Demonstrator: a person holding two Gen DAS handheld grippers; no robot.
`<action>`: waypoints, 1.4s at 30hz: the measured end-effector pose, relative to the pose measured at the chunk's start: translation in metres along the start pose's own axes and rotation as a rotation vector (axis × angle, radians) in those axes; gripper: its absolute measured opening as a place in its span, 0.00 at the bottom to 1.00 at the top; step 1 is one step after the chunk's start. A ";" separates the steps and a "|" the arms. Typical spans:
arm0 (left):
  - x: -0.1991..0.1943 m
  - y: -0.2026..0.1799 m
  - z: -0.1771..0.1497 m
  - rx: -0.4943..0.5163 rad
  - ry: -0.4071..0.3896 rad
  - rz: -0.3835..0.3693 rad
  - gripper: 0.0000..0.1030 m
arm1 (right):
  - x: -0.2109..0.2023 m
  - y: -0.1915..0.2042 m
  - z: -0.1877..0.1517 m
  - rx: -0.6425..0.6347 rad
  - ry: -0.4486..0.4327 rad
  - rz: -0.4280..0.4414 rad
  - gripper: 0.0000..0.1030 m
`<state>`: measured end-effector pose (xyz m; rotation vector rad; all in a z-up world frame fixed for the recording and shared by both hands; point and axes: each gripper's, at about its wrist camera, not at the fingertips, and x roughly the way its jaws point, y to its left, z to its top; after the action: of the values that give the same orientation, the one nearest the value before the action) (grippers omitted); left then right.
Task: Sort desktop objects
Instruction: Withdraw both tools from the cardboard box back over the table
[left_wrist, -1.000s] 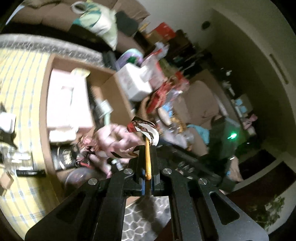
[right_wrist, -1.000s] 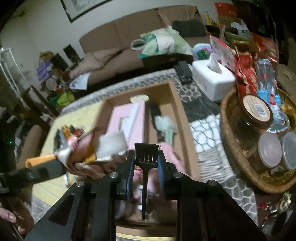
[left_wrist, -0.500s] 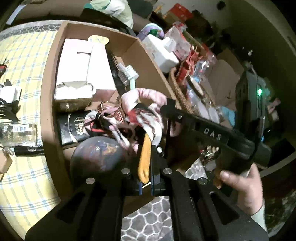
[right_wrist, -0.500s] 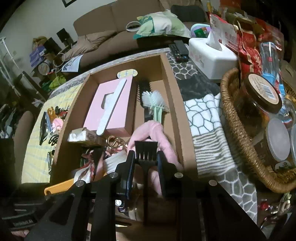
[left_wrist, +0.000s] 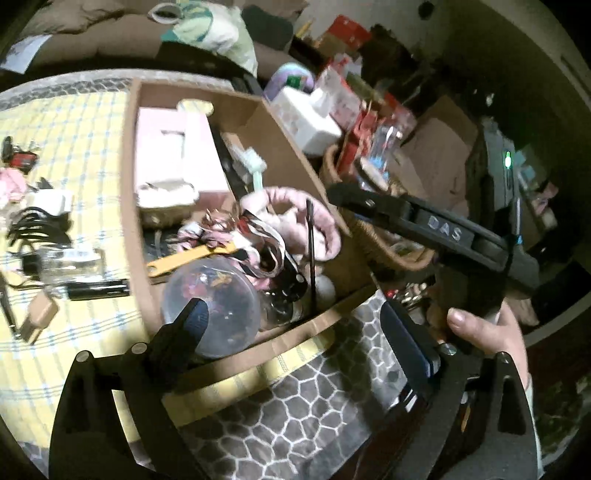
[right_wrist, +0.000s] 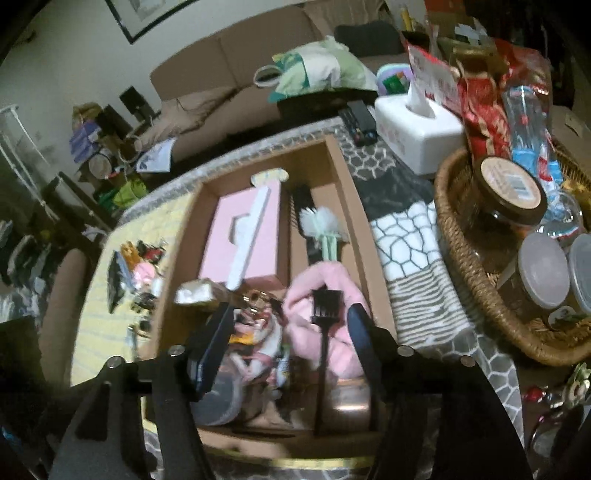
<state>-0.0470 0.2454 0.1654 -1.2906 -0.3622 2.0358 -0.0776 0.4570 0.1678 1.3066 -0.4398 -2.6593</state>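
The black brush (right_wrist: 323, 325) stands tilted in the cardboard box (right_wrist: 347, 192) against the pink plush (right_wrist: 332, 280), between the opening, non-touching jaws of the right claw (right_wrist: 291, 332), angled down. Beside it lies the orange-handled tool (left_wrist: 184, 258); the left claw (left_wrist: 295, 325) is opening, empty. Half a second ago both claws still pinched these.
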 end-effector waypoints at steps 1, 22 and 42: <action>-0.010 0.003 0.000 -0.009 -0.016 -0.003 0.98 | -0.004 0.003 0.001 0.002 -0.004 0.008 0.72; -0.210 0.118 -0.046 -0.079 -0.228 0.243 1.00 | -0.011 0.183 -0.061 -0.175 0.072 0.136 1.00; -0.095 0.168 -0.067 0.170 -0.053 0.376 0.94 | 0.052 0.231 -0.072 -0.190 0.037 0.145 1.00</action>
<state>-0.0303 0.0509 0.1047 -1.2728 0.0374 2.3566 -0.0521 0.2112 0.1621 1.2172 -0.2590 -2.4842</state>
